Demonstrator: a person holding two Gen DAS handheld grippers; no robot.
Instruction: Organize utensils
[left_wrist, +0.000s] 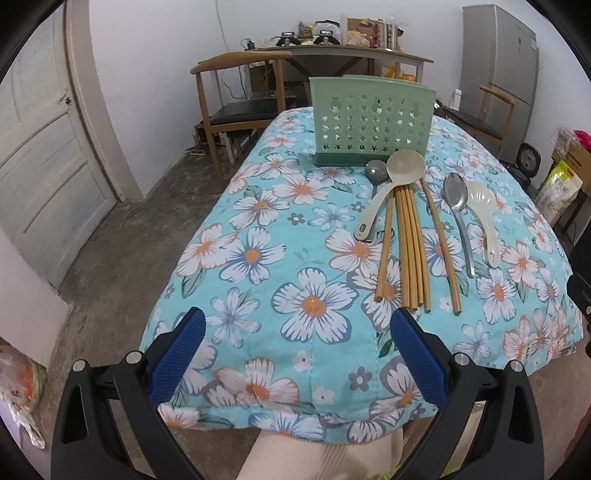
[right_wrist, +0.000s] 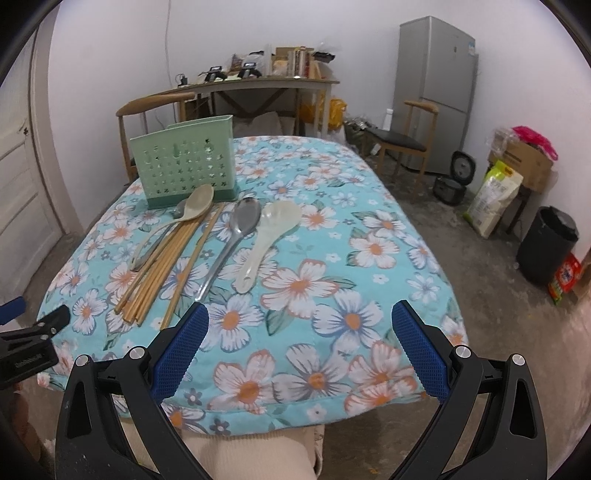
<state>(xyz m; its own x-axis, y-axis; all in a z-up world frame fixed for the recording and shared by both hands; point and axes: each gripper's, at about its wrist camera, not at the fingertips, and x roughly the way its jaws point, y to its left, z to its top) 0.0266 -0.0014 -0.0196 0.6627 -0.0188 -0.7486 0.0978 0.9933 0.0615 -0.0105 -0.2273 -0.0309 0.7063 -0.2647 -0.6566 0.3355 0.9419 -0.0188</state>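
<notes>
A green perforated utensil holder (left_wrist: 371, 118) (right_wrist: 186, 164) stands upright at the far end of the floral tablecloth (left_wrist: 280, 266) (right_wrist: 332, 258). In front of it lie a beige ladle (left_wrist: 391, 184) (right_wrist: 184, 214), a small metal ladle (left_wrist: 376, 171), several wooden chopsticks (left_wrist: 408, 243) (right_wrist: 162, 266), a steel spoon (left_wrist: 458, 214) (right_wrist: 232, 236) and a white rice spoon (left_wrist: 484, 221) (right_wrist: 266, 232). My left gripper (left_wrist: 297, 325) hangs open over the near table edge, left of the chopstick ends. My right gripper (right_wrist: 299, 317) is open too, just right of the chopsticks' near ends. Both hold nothing.
Wooden chairs (left_wrist: 236, 107) (right_wrist: 406, 136) and a cluttered desk (right_wrist: 258, 83) stand behind the table. A grey fridge (right_wrist: 436, 92), a rice cooker (right_wrist: 452, 182), bags and a black bin (right_wrist: 546, 243) line the right wall. A door (left_wrist: 40, 162) is at left.
</notes>
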